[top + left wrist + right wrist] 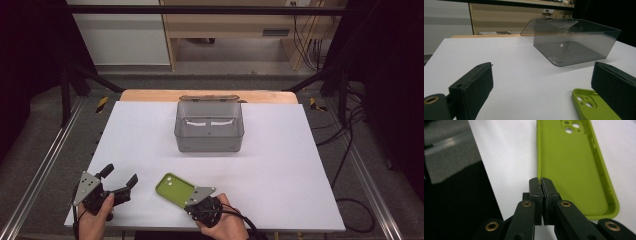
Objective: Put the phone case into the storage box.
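Pinching the long edge of the green phone case [574, 167], right hand-held gripper [541, 181] has its jaws fully closed on the rim, near the desk's [280, 150] front edge. Left hand-held gripper [119, 179] gapes empty. Lift level; thin rim may slip before the clear bin [209, 127].

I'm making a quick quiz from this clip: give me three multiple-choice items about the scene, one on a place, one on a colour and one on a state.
1. Where does the clear box stand?
A. at the table's far middle
B. at the near left corner
C. on the floor

2. What colour is the phone case?
A. red
B. lime green
C. black

3. How do the jaws of the right gripper stand?
A. wide open
B. shut on the case's edge
C. shut on the box

Answers: 1 A, the high view shows it beyond both hands. 2 B, green in every view. 3 B, the right gripper view shows the pads pinching the case's side wall.
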Action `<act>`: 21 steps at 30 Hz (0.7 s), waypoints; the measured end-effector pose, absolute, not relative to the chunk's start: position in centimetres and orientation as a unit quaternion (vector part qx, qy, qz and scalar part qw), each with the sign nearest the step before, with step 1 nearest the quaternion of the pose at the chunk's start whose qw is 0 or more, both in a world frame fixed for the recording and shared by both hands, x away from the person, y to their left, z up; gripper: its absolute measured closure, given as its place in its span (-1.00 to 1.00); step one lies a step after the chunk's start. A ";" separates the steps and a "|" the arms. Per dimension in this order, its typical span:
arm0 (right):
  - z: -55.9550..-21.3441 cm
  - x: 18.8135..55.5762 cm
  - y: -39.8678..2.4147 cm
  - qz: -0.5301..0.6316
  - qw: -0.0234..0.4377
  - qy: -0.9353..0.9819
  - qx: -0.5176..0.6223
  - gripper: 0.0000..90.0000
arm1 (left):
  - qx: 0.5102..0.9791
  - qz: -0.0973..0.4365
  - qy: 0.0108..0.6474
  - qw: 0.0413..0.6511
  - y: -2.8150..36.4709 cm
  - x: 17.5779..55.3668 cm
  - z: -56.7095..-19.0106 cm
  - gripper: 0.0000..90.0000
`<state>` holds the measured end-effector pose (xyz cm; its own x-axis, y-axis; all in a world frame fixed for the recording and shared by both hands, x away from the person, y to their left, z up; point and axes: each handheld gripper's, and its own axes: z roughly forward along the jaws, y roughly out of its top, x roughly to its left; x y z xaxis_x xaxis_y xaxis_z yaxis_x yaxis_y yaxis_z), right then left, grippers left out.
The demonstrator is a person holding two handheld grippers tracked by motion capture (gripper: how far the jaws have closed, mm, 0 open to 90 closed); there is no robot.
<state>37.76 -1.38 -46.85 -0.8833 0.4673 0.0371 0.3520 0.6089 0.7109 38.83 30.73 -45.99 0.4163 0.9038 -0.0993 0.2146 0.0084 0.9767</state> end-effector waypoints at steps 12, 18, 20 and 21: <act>-45.6 38.1 -2.2 0.488 0.088 0.819 0.288 0.96 | 0.618 0.305 0.447 0.571 30.6 38.4 -45.7 -0.94; -45.7 38.8 -2.3 0.526 0.084 0.781 0.326 0.96 | 0.608 0.282 0.455 0.587 30.1 38.5 -45.6 -0.96; -45.5 38.8 -2.3 0.542 0.082 0.765 0.338 0.96 | 0.602 0.277 0.459 0.593 30.0 38.3 -45.5 -0.96; -45.5 38.7 -2.3 0.549 0.083 0.758 0.343 0.96 | 0.598 0.275 0.461 0.595 29.9 38.2 -45.4 -0.96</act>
<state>38.71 -2.31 -45.45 -0.7516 0.6102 0.2504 0.4283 0.1628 0.8889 38.23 29.90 -45.42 0.4235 0.8786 -0.2205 0.2243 0.1341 0.9652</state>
